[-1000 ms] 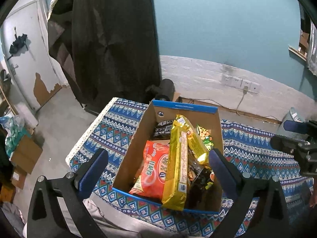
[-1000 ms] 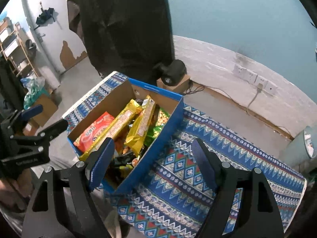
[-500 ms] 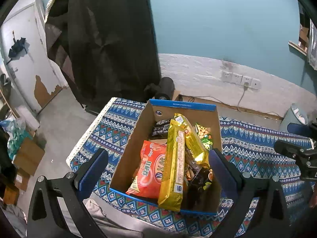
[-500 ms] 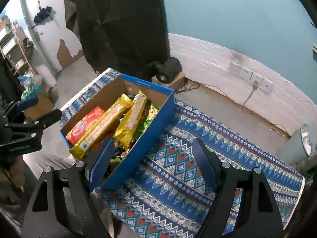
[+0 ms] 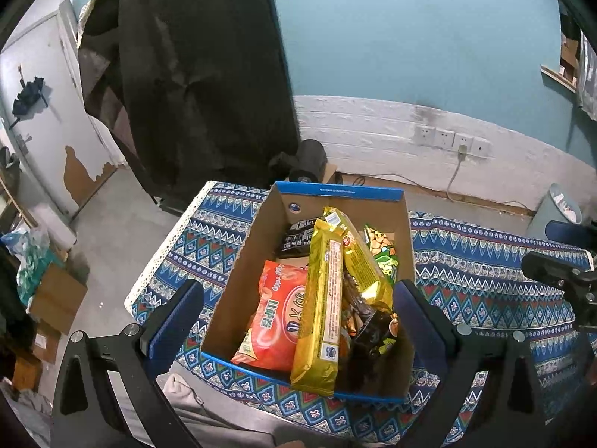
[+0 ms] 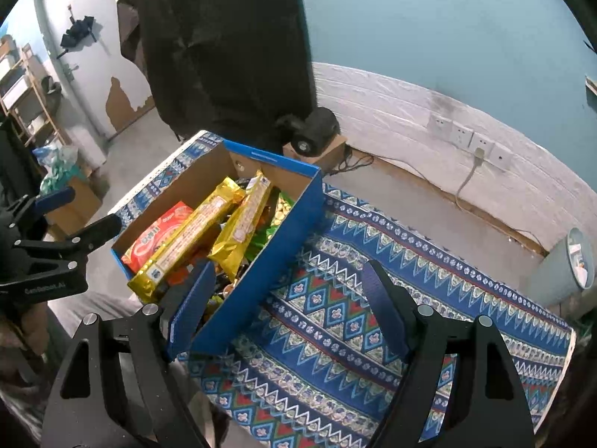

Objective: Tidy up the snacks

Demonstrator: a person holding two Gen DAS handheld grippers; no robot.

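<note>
A blue-edged cardboard box (image 5: pixel 337 191) full of snacks stands on a patterned cloth (image 5: pixel 485 261). Inside lie an orange-red bag (image 5: pixel 278 317), two long gold packs (image 5: pixel 322 306), a green bag (image 5: pixel 384 254) and dark wrappers (image 5: pixel 298 239). My left gripper (image 5: pixel 298 317) is open and empty above the box's near end. My right gripper (image 6: pixel 287 298) is open and empty, above the box's right wall (image 6: pixel 272 254) and the cloth (image 6: pixel 373 261). The left gripper also shows in the right wrist view (image 6: pixel 71 212). The right gripper shows in the left wrist view (image 5: pixel 559 250).
A dark coat (image 5: pixel 201 74) hangs behind the table. A black cylinder on a small carton (image 5: pixel 309 160) sits on the floor by the wall. A grey bin (image 6: pixel 567 265) stands at the right. Cartons and bags (image 5: pixel 48 283) lie at the left. Wall sockets (image 5: pixel 451 138) carry a cable.
Both grippers have risen and drawn back a little, so the box sits lower and farther away in both views. Both stay open. The snacks have not moved.
</note>
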